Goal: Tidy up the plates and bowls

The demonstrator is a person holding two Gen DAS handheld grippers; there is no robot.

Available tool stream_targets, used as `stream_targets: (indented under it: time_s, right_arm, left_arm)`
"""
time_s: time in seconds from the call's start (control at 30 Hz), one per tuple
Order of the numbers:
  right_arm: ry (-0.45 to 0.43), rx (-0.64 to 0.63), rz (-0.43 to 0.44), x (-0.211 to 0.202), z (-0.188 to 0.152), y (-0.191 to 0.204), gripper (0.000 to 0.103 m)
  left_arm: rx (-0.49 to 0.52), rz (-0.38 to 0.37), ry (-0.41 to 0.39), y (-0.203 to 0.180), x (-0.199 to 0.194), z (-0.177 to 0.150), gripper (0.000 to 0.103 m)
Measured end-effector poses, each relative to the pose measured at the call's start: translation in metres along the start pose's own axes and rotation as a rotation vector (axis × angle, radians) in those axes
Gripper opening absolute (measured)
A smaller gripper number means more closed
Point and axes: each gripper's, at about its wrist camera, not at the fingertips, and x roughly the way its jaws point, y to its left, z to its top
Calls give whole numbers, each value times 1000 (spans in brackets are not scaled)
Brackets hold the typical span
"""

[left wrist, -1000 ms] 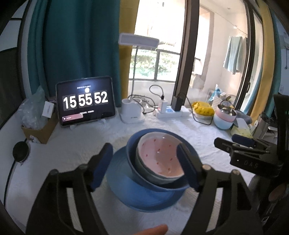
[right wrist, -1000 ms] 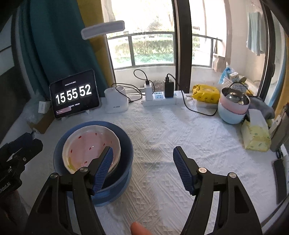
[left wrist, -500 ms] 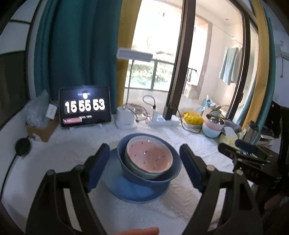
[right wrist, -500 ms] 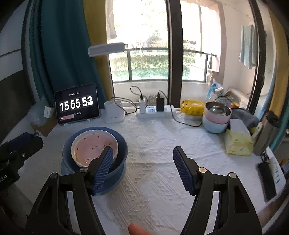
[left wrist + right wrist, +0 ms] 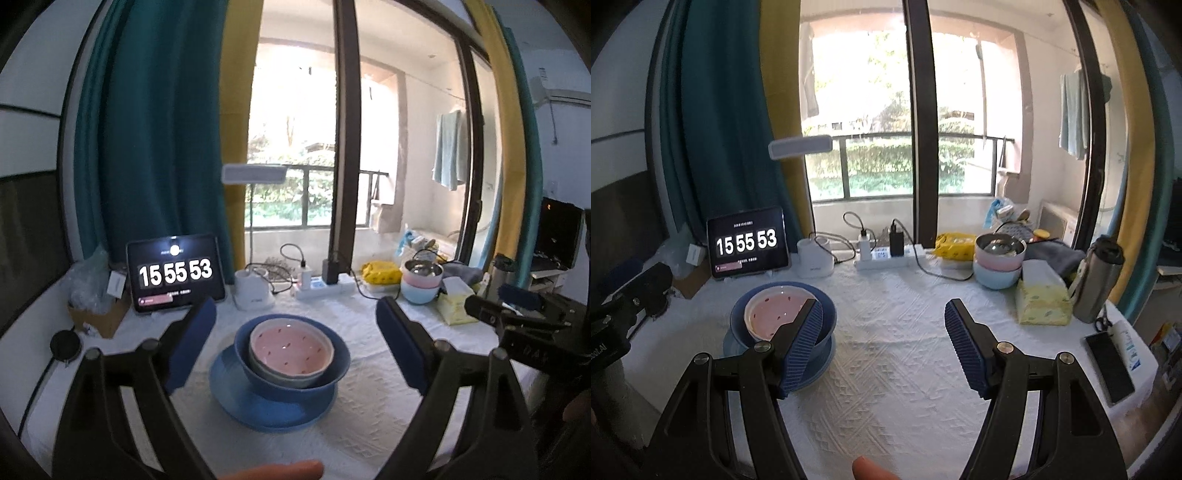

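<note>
A pink bowl with red specks (image 5: 291, 349) sits nested in a dark blue bowl (image 5: 332, 374), which rests on a blue plate (image 5: 236, 391) on the white tablecloth. My left gripper (image 5: 295, 332) hangs well back from the stack, jaws opening, nothing between them. In the right wrist view the same pink bowl (image 5: 774, 312), blue bowl (image 5: 827, 325) and plate (image 5: 729, 343) lie at left, partly behind the left finger (image 5: 801, 347). My right gripper (image 5: 884, 339) is open and empty over bare cloth. The right gripper's body also shows at the left wrist view's right edge.
At the back stand a tablet clock (image 5: 746, 242), a white lamp base (image 5: 814, 260) and a power strip (image 5: 884, 260). At right are stacked pink and blue bowls (image 5: 997, 264), a tissue pack (image 5: 1043, 301), a steel flask (image 5: 1099, 280) and a phone (image 5: 1110, 365).
Both grippers have pulled back and risen from the stack, so the bowls look smaller and farther. The left jaws have spread wider. The clock went from 15 55 52 to 15 55 53.
</note>
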Motion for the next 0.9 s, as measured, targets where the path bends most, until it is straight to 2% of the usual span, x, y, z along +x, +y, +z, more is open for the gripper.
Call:
stream_targets:
  time_s: [0.2, 0.27, 0.67, 0.9]
  right_arm:
    - [-54, 15, -13, -22, 4, -8, 72]
    - [-72, 19, -18, -28, 5, -10, 72]
    - [-151, 37, -31, -57, 12, -14, 72]
    - [-151, 38, -35, -58, 11, -14, 72]
  left_arm:
    - [23, -7, -37, -9, -13, 3, 90]
    - [29, -9, -73, -10, -19, 6, 90]
    - [6, -8, -183, -3, -44, 16, 91]
    - [4, -11, -179, -4, -45, 15, 91]
